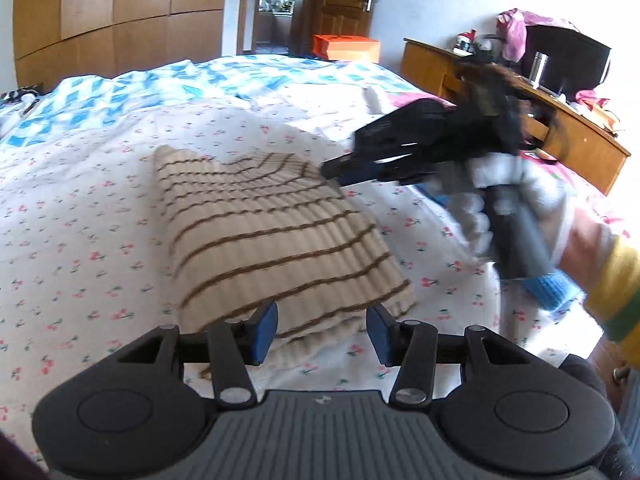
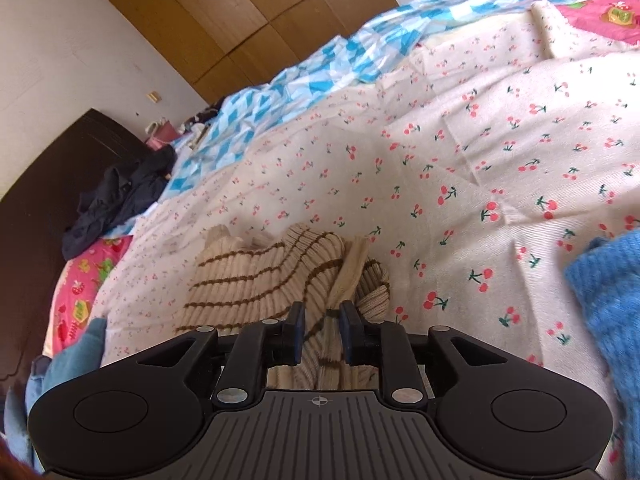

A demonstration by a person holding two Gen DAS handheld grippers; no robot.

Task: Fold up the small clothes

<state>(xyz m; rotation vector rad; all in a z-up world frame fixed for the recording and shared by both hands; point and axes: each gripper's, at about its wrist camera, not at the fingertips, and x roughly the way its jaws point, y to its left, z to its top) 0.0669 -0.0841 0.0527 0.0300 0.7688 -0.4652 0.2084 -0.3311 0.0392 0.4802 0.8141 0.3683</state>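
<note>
A beige ribbed knit garment with brown stripes (image 1: 272, 236) lies folded on the cherry-print sheet (image 1: 80, 220). My left gripper (image 1: 322, 332) stands open at its near edge, its pads wide apart and clear of the cloth. My right gripper (image 1: 334, 170), held by a white-gloved hand (image 1: 500, 200), sits at the garment's far right corner. In the right wrist view the right gripper (image 2: 322, 332) shows a narrow gap, with the striped knit (image 2: 256, 276) lying loose under and between the pads, not pinched.
A blue knit piece (image 2: 608, 300) lies at the right, dark clothing (image 2: 120, 200) by the headboard. A blue checked quilt (image 1: 160, 84) covers the far bed. A cluttered wooden desk (image 1: 560, 136), an orange box (image 1: 346, 48) and a wardrobe (image 1: 120, 20) stand beyond.
</note>
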